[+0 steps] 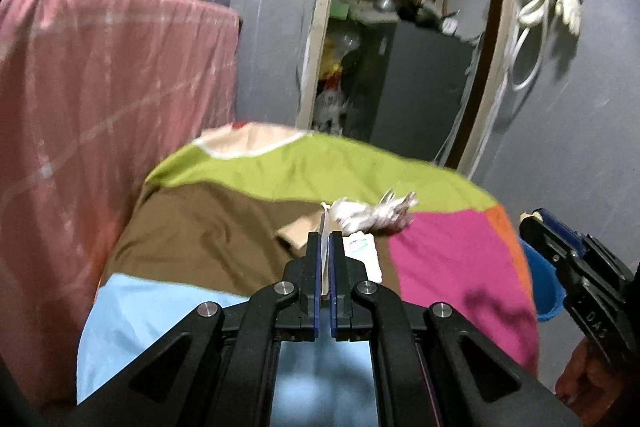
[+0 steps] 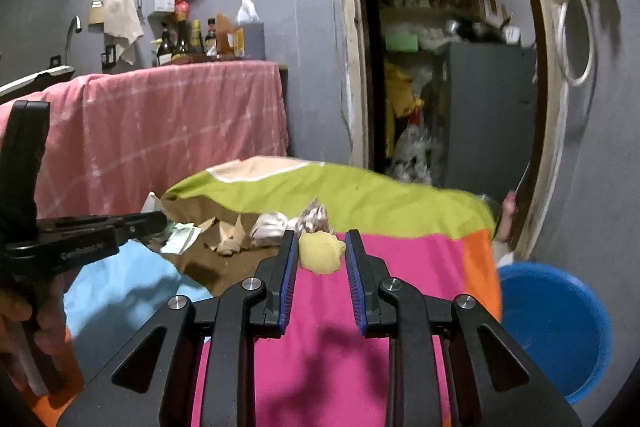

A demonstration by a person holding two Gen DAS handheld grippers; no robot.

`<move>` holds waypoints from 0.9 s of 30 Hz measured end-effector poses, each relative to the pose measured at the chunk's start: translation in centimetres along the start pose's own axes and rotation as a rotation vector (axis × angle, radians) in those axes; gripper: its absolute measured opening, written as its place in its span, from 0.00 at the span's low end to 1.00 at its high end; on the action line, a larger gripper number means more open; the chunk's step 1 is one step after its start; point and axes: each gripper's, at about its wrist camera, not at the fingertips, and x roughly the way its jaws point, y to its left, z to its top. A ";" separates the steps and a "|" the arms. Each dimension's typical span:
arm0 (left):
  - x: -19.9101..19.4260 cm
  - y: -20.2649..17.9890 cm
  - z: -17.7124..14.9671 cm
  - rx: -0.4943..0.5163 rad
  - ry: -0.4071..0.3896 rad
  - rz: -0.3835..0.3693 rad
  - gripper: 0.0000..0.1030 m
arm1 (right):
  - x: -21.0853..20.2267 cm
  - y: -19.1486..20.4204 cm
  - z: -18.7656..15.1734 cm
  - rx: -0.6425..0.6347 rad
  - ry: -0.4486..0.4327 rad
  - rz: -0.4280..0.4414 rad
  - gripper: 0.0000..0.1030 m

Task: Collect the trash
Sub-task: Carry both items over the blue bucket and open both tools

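Note:
My left gripper [image 1: 325, 239] is shut on a thin white card [image 1: 325, 223] that stands up between its pads. Just beyond it on the patchwork tablecloth [image 1: 224, 219] lie crumpled paper [image 1: 372, 215], a brown cardboard scrap [image 1: 298, 233] and a white-and-green packet [image 1: 362, 253]. My right gripper [image 2: 322, 247] is shut on a pale yellow scrap [image 2: 322, 255], held above the pink patch. In the right wrist view the left gripper [image 2: 156, 219] reaches in from the left, near the packet [image 2: 182, 237], cardboard scraps [image 2: 228, 237] and crumpled paper [image 2: 272, 227]. The right gripper [image 1: 560, 239] shows at the left wrist view's right edge.
A blue bucket [image 2: 560, 327] stands on the floor off the table's right end. A counter draped in pink cloth [image 2: 168, 131] carries bottles [image 2: 188, 43] behind the table on the left. An open doorway [image 2: 440, 67] leads to a cluttered storeroom.

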 end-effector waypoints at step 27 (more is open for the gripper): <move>-4.2 -20.1 5.3 0.095 -0.431 -0.397 0.02 | -16.4 -10.2 5.0 -0.037 -0.366 -0.422 0.21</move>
